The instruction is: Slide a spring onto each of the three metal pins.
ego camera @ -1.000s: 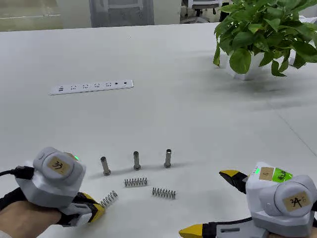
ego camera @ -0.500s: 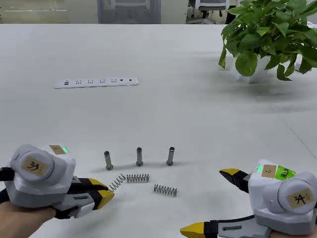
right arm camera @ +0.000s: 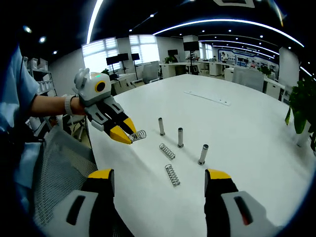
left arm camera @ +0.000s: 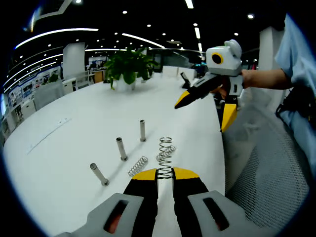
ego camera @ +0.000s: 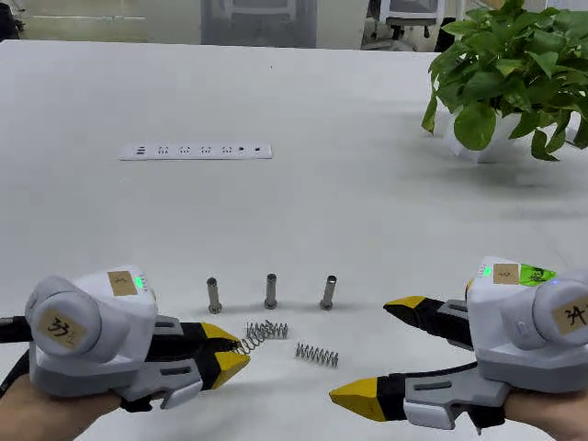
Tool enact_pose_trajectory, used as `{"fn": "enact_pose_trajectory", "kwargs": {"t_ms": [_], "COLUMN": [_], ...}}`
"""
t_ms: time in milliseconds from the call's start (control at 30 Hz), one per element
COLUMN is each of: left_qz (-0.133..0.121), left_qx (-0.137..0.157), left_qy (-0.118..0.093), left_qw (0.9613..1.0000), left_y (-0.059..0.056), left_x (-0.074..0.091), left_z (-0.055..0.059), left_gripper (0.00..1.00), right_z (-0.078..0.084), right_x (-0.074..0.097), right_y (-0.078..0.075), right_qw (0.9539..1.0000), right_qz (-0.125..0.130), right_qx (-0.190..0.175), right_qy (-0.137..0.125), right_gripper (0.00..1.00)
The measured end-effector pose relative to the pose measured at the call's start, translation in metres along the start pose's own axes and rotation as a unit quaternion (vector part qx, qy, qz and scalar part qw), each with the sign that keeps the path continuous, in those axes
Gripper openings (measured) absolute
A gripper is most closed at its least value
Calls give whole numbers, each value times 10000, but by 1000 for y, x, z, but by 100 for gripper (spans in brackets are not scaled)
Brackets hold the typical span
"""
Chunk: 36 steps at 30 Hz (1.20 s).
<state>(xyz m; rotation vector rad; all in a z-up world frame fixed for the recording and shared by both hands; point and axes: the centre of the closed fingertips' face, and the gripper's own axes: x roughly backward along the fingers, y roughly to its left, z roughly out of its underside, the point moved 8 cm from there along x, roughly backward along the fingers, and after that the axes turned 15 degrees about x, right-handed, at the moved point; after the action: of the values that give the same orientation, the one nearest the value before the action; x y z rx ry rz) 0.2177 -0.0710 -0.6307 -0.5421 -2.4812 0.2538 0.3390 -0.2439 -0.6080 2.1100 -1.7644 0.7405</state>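
Three short metal pins stand upright in a row on the white table: left pin [ego camera: 213,296], middle pin [ego camera: 271,291], right pin [ego camera: 328,292]. My left gripper [ego camera: 233,349] is shut on one end of a small spring [ego camera: 247,341], which sticks out past its yellow tips just in front of the left and middle pins; the same spring [left arm camera: 165,157] rises from the jaws in the left gripper view. A second spring [ego camera: 274,328] and a third spring [ego camera: 317,354] lie loose on the table. My right gripper [ego camera: 375,349] stands open and holds nothing, to the right of the springs.
A white power strip [ego camera: 195,151] lies farther back on the table. A leafy plant [ego camera: 514,64] in a white pot stands at the back right. The table edge and a mesh chair [left arm camera: 261,168] are close by on my side.
My left gripper has closed on the leftmost spring and carried it up and to the right, toward the pins. The right gripper has risen slightly. The head camera has shifted.
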Motion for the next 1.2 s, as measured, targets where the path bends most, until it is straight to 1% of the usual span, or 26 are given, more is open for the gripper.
{"fn": "enact_pose_trajectory", "kwargs": {"t_ms": [67,133,200,267,300,367,400,500,567,667,733,867,933,967,1067,1200], "left_qz": [90,144,205,265,309,357,381,412,434,474,502,524,533,527,577,637], "left_qx": [-102,-246,-345,-476,-590,-662,-781,-923,-1013,-1080,-1129,-1208,-1253,-1310,-1324,-1349], "left_qy": [-45,-63,-80,-100,-109,-94,-108,-108,-97,-80,-71,-44,-29,11,11,-5], "left_qw": [9999,9996,9992,9985,9977,9971,9962,9948,9939,9930,9923,9913,9907,9900,9895,9888], "left_y": [-2,-1,-2,-3,-3,-3,-4,-6,-7,-8,-9,-10,-10,-10,-11,-12], "left_x": [0,0,-1,-1,-1,-2,-2,-2,-2,-3,-3,-4,-4,-4,-5,-5], "left_z": [-2,-4,-5,-7,-8,-8,-9,-10,-10,-10,-11,-11,-10,-10,-9,-9], "left_gripper": [10,10,10,10,10,10,10,10,10,10,9,9,9,9,9,9], "right_z": [-5,-10,-15,-19,-22,-25,-28,-33,-37,-40,-41,-41,-41,-41,-40,-39], "right_x": [-2,-4,-6,-8,-10,-12,-14,-19,-21,-24,-26,-29,-30,-31,-32,-34], "right_y": [3,4,5,5,5,5,6,8,10,11,12,13,13,13,13,15], "right_qw": [9998,9989,9985,9976,9974,9965,9958,9942,9927,9917,9912,9903,9901,9900,9894,9882], "right_qz": [-171,-277,-365,-439,-471,-542,-591,-710,-815,-898,-966,-1065,-1079,-1092,-1163,-1252], "right_qx": [117,375,419,525,545,620,677,773,849,859,836,830,841,837,826,851], "right_qy": [-16,-13,12,-74,-88,-119,-149,-224,-274,-324,-351,-319,-312,-303,-284,-217], "right_gripper": [75,74,72,65,63,58,55,47,39,30,28,21,20,19,14,14]}}
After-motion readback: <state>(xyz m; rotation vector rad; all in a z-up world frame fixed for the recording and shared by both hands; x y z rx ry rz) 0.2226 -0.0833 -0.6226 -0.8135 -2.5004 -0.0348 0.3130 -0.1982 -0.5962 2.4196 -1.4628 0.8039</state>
